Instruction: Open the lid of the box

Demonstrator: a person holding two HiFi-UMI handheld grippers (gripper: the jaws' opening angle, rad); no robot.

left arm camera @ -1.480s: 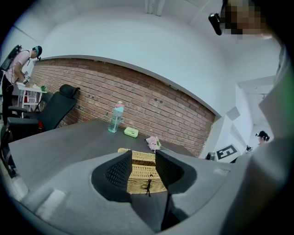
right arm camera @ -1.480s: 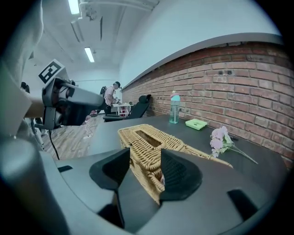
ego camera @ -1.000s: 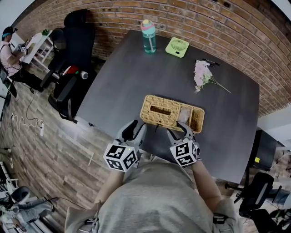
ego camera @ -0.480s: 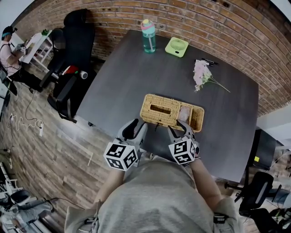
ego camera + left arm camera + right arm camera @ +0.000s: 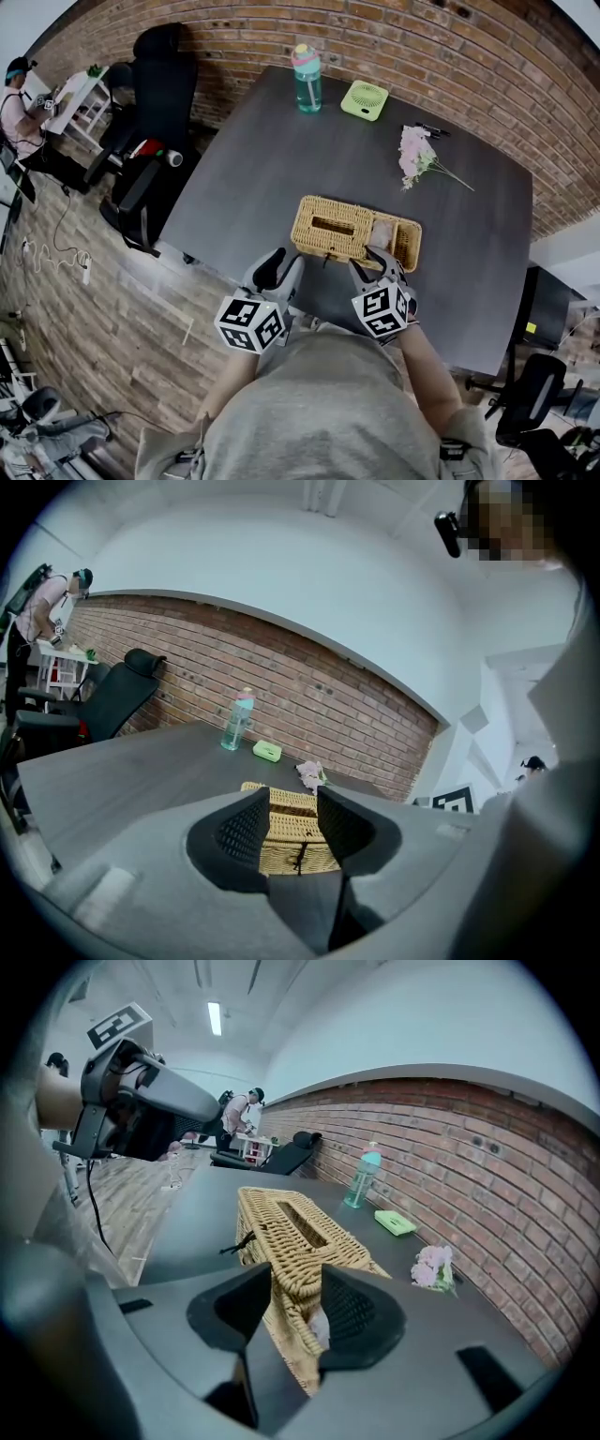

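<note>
A woven wicker box (image 5: 407,246) lies on the dark table (image 5: 281,159), its right end uncovered with something pale inside. Its slotted lid (image 5: 333,228) covers the left and middle. My right gripper (image 5: 373,261) is at the box's near side. In the right gripper view its jaws (image 5: 297,1283) are closing, with a corner of the lid (image 5: 291,1227) filling the gap between the pads. My left gripper (image 5: 281,265) is just short of the box's near left end. It stands open (image 5: 292,803), with the box (image 5: 292,841) visible beyond the empty gap.
At the table's far edge stand a teal bottle (image 5: 307,77) and a green fan (image 5: 365,97). A bunch of pink flowers (image 5: 416,156) lies far right of the box. Black office chairs (image 5: 150,112) stand left of the table, and a brick wall runs behind.
The right gripper's jaws have narrowed onto the lid's near corner. The left gripper and the box have stayed where they were.
</note>
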